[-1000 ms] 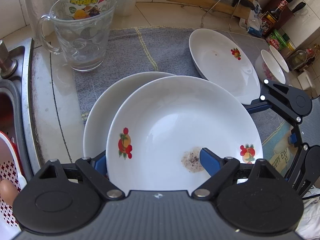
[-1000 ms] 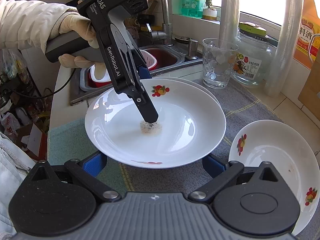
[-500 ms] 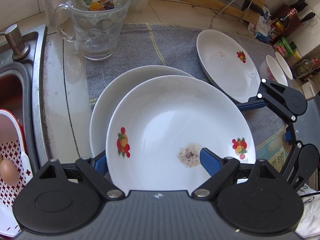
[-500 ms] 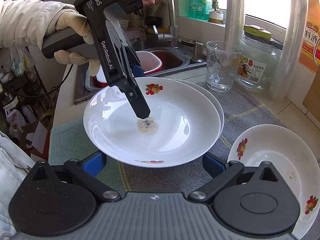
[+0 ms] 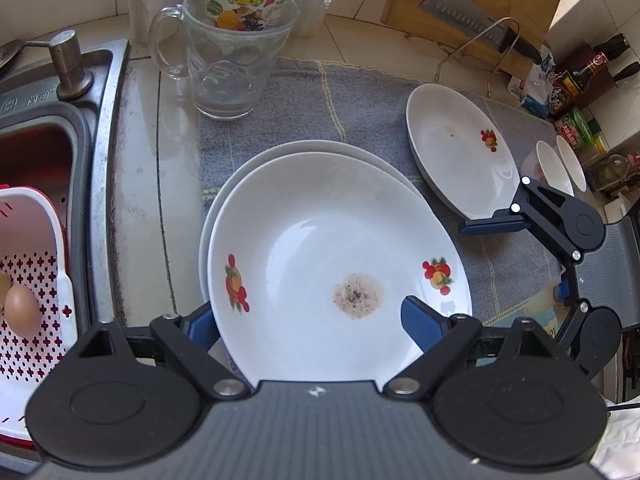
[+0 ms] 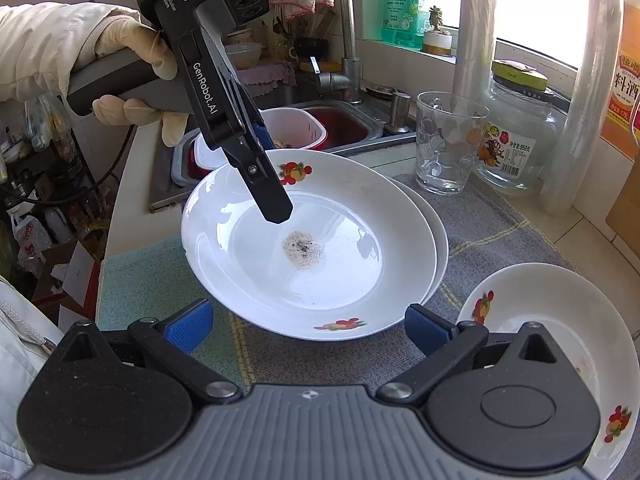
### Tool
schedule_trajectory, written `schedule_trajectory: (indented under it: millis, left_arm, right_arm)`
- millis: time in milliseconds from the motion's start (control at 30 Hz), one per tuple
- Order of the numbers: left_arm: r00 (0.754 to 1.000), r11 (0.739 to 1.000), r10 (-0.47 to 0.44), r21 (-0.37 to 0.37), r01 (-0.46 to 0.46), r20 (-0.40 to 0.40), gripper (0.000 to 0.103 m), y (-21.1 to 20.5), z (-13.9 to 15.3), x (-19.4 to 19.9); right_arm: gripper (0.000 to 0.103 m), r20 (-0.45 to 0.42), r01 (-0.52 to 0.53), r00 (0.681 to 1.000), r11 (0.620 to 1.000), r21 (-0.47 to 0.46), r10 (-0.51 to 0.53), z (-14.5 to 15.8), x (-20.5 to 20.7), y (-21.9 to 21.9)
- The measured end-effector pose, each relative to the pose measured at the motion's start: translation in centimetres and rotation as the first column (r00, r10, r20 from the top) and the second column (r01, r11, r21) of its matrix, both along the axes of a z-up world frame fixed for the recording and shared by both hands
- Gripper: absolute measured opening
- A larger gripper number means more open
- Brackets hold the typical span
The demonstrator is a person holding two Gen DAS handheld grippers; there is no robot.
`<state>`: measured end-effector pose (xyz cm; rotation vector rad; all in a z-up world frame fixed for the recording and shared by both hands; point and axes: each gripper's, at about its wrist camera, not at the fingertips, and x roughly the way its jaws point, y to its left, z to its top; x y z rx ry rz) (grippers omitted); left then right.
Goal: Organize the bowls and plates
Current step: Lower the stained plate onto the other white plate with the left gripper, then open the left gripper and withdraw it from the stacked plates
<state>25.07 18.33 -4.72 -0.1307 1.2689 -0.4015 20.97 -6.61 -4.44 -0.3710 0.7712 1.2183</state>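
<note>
A white fruit-print plate [image 5: 320,248] with a speckled stain lies nested on a second white plate [image 5: 304,150] on the grey towel. My left gripper [image 5: 308,320] is open, its blue pads either side of the top plate's near rim; in the right wrist view its fingers [image 6: 268,196] hover just above that plate [image 6: 340,240]. A third plate [image 5: 456,152] lies to the right, also in the right wrist view [image 6: 560,320]. Two small bowls [image 5: 556,168] stand beyond it. My right gripper [image 6: 308,324] is open and empty, near the top plate's edge.
A glass mug [image 5: 228,48] stands behind the plates. The sink [image 5: 48,140] with a red-and-white colander [image 5: 28,280] holding an egg is on the left. A knife on a cutting board [image 5: 472,20], bottles, and a jar [image 6: 516,136] line the back.
My left gripper has lifted and drawn back off the top plate, which now rests on the lower plate. The right gripper has backed away slightly.
</note>
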Motion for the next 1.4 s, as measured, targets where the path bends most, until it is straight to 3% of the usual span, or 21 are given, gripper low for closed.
schedule_trajectory:
  millis: [200, 467, 600, 733, 933, 1100, 1400]
  left_arm:
    - [1.000, 1.000, 0.011, 0.016, -0.011, 0.028, 0.092, 0.0, 0.2, -0.4]
    - [0.995, 0.992, 0.000, 0.122, -0.012, 0.096, 0.092, -0.8, 0.4, -1.4]
    - [0.992, 0.993, 0.001, 0.116, -0.016, 0.125, 0.092, -1.0, 0.6, -1.8]
    - [0.963, 0.981, -0.061, 0.193, 0.009, 0.261, 0.092, -3.0, 1.9, -3.5]
    - [0.912, 0.982, -0.110, 0.183, 0.039, 0.395, 0.095, -7.1, 2.7, -5.5]
    - [0.897, 0.985, -0.142, 0.149, 0.086, 0.419, 0.095, -10.1, 2.3, -5.6]
    - [0.867, 0.966, -0.245, 0.187, 0.179, 0.434, 0.095, -13.2, 2.7, -2.9]
  right_arm:
    - [0.103, 0.014, 0.047, 0.999, 0.999, -0.019, -0.047, -0.1, 0.0, -0.6]
    - [0.103, 0.042, 0.187, 0.982, 0.981, -0.056, -0.185, -0.1, 0.3, -2.5]
    - [0.103, 0.044, 0.248, 0.968, 0.967, -0.058, -0.246, 0.1, 0.3, -3.7]
    - [0.103, 0.072, 0.320, 0.946, 0.945, -0.072, -0.315, 0.4, -0.2, -4.7]
    - [0.103, 0.094, 0.418, 0.907, 0.906, -0.074, -0.411, 1.1, -0.7, -6.9]
    - [0.103, 0.131, 0.480, 0.875, 0.871, -0.101, -0.467, 0.6, -1.1, -8.3]
    - [0.103, 0.103, 0.582, 0.813, 0.799, -0.153, -0.573, -2.9, -1.1, -10.4]
